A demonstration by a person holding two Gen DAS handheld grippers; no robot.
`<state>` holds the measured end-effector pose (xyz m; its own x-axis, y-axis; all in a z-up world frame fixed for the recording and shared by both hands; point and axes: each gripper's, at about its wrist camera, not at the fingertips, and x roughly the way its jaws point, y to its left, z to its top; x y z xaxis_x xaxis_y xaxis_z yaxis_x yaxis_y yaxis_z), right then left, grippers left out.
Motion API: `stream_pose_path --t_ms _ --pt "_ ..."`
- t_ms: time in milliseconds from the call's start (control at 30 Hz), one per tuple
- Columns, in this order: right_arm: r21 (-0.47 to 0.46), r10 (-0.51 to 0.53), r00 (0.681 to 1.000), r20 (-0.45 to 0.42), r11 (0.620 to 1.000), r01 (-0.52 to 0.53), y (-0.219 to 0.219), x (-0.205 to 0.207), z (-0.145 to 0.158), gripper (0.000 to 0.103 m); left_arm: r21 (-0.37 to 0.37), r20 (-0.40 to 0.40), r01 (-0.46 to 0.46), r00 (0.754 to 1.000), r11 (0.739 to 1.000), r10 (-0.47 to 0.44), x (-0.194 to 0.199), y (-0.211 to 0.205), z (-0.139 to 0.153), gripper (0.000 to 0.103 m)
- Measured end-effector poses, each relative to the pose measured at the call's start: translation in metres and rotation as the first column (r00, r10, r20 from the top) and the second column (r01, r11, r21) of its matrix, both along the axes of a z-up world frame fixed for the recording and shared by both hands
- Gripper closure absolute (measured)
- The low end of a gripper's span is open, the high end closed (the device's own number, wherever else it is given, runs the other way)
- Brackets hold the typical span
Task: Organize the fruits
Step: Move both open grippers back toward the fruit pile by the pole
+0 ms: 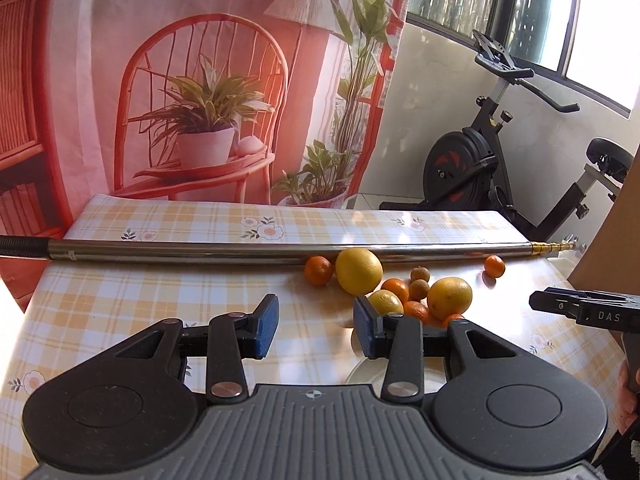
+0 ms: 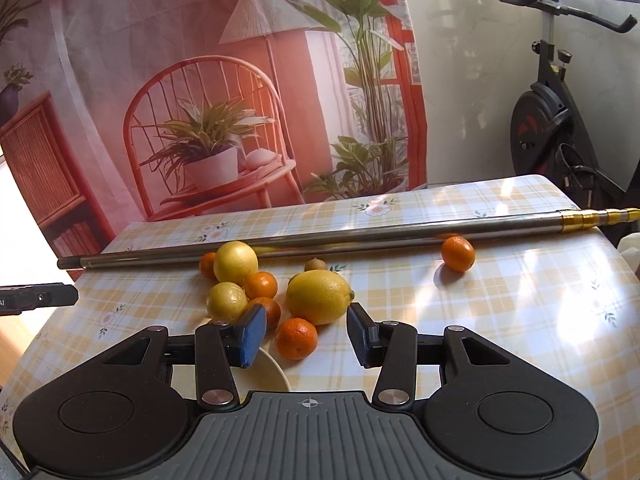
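Here, the jaws of the left gripper (image 1: 316,330) stand apart with nothing between them, only bare tabletop (image 1: 120,300) showing through the gap. The jaws of the right gripper (image 2: 306,334) are also apart and hold nothing; a small orange (image 2: 296,338) lies on the cloth directly ahead of their gap, just beyond the tips and not touched by the pads.

Just under the right jaws, toward their left finger, the rim of a pale plate (image 2: 276,368) shows; the left wrist view also catches it below its right finger.

A little farther out is the cluster of fruits. Ahead of the right jaws and slightly right lies a large lemon (image 2: 319,297), its long axis running across the jaws, left to right. To the left of it are a smaller lemon (image 2: 227,302), two more oranges, and a round yellow fruit (image 2: 235,263) behind them. From the left jaws, the whole cluster lies ahead and to the right, so I judge the right hand is the nearer one for the next pick.

Farther away, a lone orange (image 2: 458,254) sits well apart to the right, near a long metal pole (image 2: 320,240) that crosses the tabletop behind all the fruits.
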<state>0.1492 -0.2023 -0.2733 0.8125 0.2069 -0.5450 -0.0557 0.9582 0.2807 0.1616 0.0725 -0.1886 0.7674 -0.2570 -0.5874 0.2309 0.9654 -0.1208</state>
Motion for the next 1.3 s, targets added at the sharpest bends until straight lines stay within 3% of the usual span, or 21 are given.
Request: stream_pose_path --t_ms 400,867,1300 --pt "-0.010 -0.045 0.999 0.006 0.999 0.046 -0.022 0.015 -0.007 0.061 0.031 -0.011 -0.011 1.000 0.999 0.011 0.026 -0.010 -0.004 0.060" --pt "-0.006 -0.072 0.997 -0.024 0.997 0.072 -0.040 0.040 -0.025 0.061 -0.011 -0.101 -0.015 0.995 1.000 0.014 0.085 -0.034 -0.032 0.060" --pt "-0.007 -0.097 0.994 -0.050 0.995 0.096 -0.055 0.063 -0.041 0.061 -0.004 -0.136 -0.057 0.989 0.998 0.056 0.126 -0.039 -0.063 0.060"
